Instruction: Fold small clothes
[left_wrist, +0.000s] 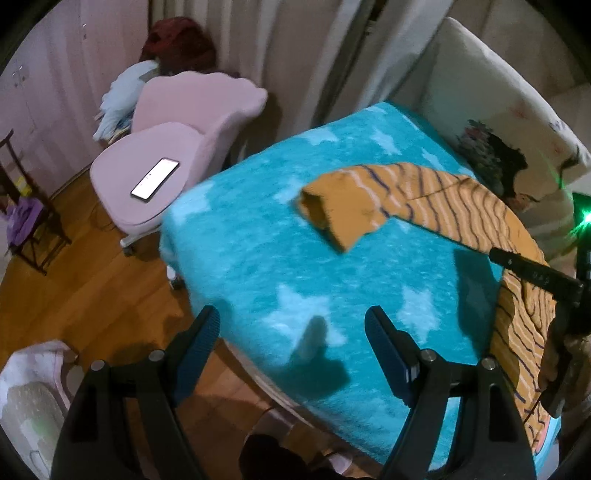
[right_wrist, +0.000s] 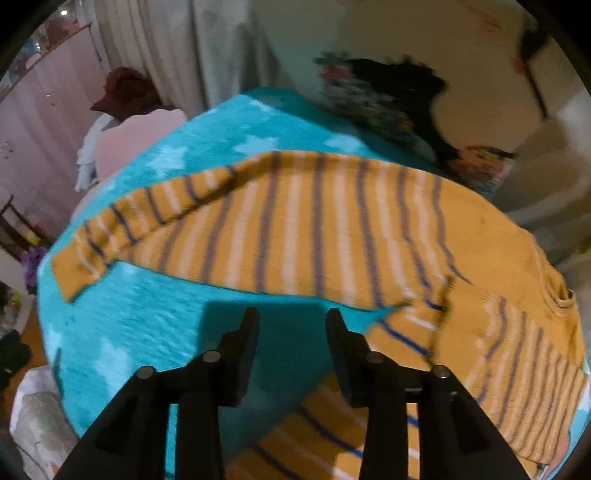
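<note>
Mustard-orange knit with thin navy and white stripes, the small long-sleeved top (right_wrist: 332, 229) lies spread flat on the fluffy turquoise star-patterned blanket (left_wrist: 258, 258) that covers the tabletop, toward the far right side of it from where I stand. Its long axis runs across my right wrist view, from the plain orange cuff of one sleeve (left_wrist: 332, 214) at the left to the collar end at the right, with the other striped sleeve (right_wrist: 517, 354) angled down toward me. My right tongs (right_wrist: 291, 321) hover just short of the body's near hem, pointing steeply down over bare blanket; the jaws stand partly spread with nothing between them, and the second sleeve lies just to their right and beneath them. My left tongs (left_wrist: 291, 325) are spread wide and empty near the blanket's front edge, well apart from the garment, whose outstretched cuff lies ahead and to the right of them. So I judge the right hand to be the nearer one, and the next fold seems to turn on it reaching the near sleeve or hem, while the left would have to travel forward and rightward to the far cuff. Both pictures are a little smeared, so I cannot read finer creases.
</note>
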